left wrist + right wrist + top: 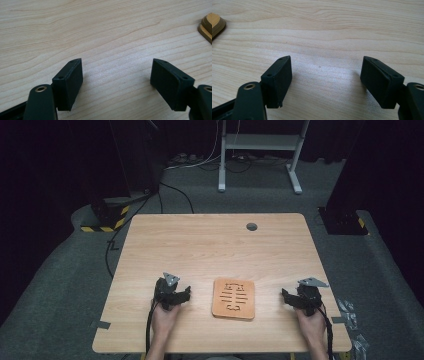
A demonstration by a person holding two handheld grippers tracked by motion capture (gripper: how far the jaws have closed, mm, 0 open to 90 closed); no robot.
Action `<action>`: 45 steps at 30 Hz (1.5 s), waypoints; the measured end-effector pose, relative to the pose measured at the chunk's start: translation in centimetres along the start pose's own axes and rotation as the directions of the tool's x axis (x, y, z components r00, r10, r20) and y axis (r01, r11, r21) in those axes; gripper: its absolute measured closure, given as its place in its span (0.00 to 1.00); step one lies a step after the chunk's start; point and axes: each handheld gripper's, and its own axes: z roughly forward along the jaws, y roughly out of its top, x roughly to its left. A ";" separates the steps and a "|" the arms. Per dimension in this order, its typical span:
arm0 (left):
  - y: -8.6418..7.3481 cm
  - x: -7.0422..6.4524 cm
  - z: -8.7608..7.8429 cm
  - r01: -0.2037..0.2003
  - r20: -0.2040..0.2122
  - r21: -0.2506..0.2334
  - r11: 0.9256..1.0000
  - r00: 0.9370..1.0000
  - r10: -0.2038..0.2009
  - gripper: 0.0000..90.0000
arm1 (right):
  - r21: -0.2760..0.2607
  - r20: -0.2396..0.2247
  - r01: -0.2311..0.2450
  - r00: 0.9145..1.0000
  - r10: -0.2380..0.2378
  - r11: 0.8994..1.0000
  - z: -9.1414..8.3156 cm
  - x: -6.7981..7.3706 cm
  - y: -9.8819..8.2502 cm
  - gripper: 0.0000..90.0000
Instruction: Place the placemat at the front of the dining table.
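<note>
The left gripper (184,293) rests low on the counter (200,245), jaws spread wide with nothing between them. Just to its right lies the orange slotted wooden board (233,298), flat and untouched. Beyond the board, the right gripper (286,296) sits equally agape over bare wood, holding nothing.

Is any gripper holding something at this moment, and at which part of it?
Nothing is held. The left gripper and the right gripper both stand open over bare table, one on each side of the wooden board, apart from it.
</note>
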 end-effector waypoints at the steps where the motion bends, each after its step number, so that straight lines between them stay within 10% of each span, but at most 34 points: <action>1: 0.0 0.0 0.0 0.001 -0.001 0.000 1.000 1.000 -0.001 0.29 | 0.000 0.000 0.000 1.000 0.000 1.000 0.0 0.0 0.0 0.29; 26: 0.0 0.0 -0.1 0.005 -0.005 0.002 1.000 1.000 -0.005 0.29 | 0.021 -0.008 0.006 1.000 -0.006 1.000 -0.3 0.1 -0.2 0.20; 45: 0.0 0.0 -0.1 0.002 -0.002 0.003 1.000 1.000 -0.002 0.28 | 0.007 -0.075 0.068 0.995 -0.067 0.998 0.0 4.2 0.1 0.20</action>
